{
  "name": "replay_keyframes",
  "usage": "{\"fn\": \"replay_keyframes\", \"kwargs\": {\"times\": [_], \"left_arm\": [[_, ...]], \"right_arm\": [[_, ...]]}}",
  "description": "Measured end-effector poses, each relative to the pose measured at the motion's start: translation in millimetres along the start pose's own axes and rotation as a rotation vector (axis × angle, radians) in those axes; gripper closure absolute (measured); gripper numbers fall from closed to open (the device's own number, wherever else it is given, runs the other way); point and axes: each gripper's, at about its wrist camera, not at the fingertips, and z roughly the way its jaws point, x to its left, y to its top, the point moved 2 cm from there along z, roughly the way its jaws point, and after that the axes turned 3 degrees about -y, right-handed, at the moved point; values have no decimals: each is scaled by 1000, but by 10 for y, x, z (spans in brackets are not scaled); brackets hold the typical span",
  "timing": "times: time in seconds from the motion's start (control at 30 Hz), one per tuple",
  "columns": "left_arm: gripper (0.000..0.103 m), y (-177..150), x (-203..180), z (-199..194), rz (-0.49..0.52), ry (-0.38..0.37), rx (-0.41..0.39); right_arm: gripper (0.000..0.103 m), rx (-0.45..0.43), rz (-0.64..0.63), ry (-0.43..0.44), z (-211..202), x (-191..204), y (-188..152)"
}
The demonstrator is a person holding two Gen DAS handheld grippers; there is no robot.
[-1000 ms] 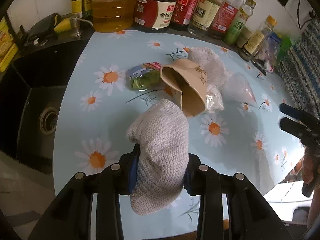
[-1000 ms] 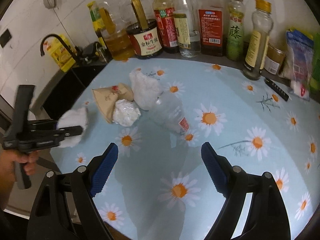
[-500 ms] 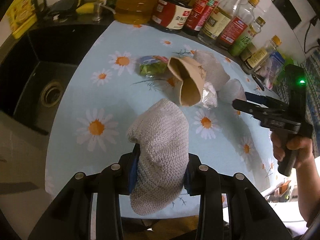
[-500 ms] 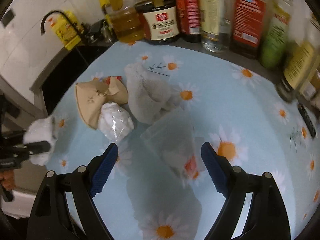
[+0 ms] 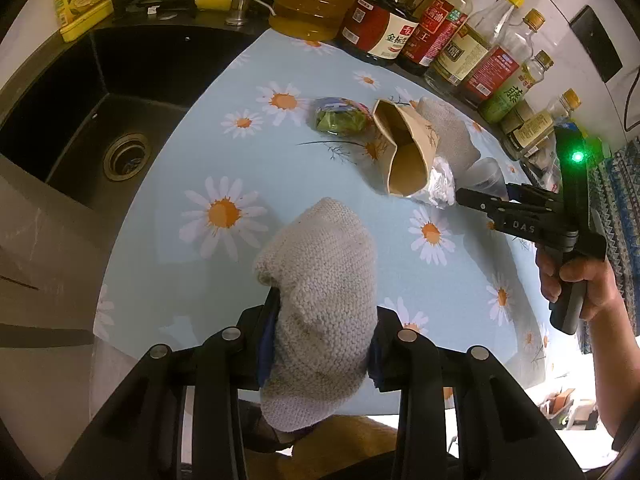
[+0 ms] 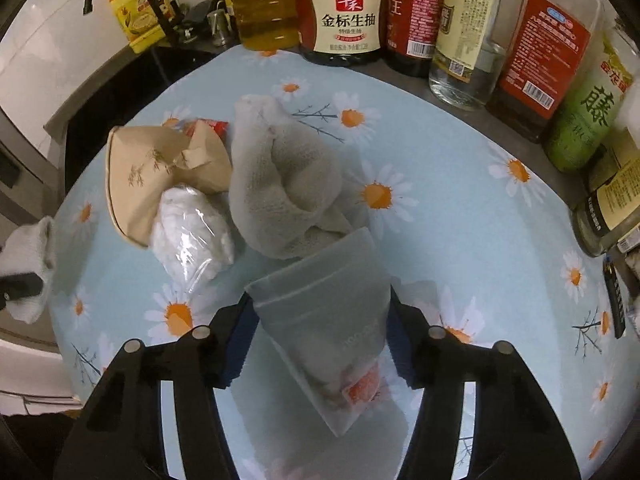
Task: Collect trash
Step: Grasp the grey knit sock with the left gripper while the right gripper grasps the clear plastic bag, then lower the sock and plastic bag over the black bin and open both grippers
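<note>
The left gripper (image 5: 320, 320) clamps a knitted sock (image 5: 320, 280); the right gripper (image 6: 320, 344), jaws just narrowing, brackets a frosted pouch (image 6: 324, 312). A paper bag (image 6: 148, 176), a plastic wrap ball (image 6: 188, 232) and a grey cloth (image 6: 280, 184) remain uncollected.

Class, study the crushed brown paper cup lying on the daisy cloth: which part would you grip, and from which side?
Grip the paper cup at its open rim, coming from the near, sink-facing side. It lies on its side, mouth flattened into a pinchable lip; wrapped trash crowds the other sides.

Around the paper bag (image 6: 148, 176) are counted two grey cloths (image 6: 280, 184), one clear wrapper (image 6: 192, 232), one frosted pouch (image 6: 332, 320), one green packet (image 5: 340, 120). Behind it, about ten bottles (image 6: 344, 12) are lined.
</note>
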Motion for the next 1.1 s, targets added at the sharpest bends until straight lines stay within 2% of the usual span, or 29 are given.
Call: {"fn": "replay_keyframes", "kwargs": {"times": [0.13,0.33,0.5,0.67,1.1], "left_arm": [[69,-29,0,-1,6,-11,0],[69,-47,-51,-57,76,-53,1],[69,-31,-76,-136,143,-100,-3],[69,-71,-115,-222,212,-146,6],[69,-540,-86,-291,348,-240,91]], "right_arm": [[45,-14,19,-15,-77,17,-39],[45,-52,93,-36,-372,95,-201],[45,-106,164,-59,-680,291,-407],[45,-124,231,-77,-877,532,-631],[45,-153,350,-77,-1166,1263,-1171]]}}
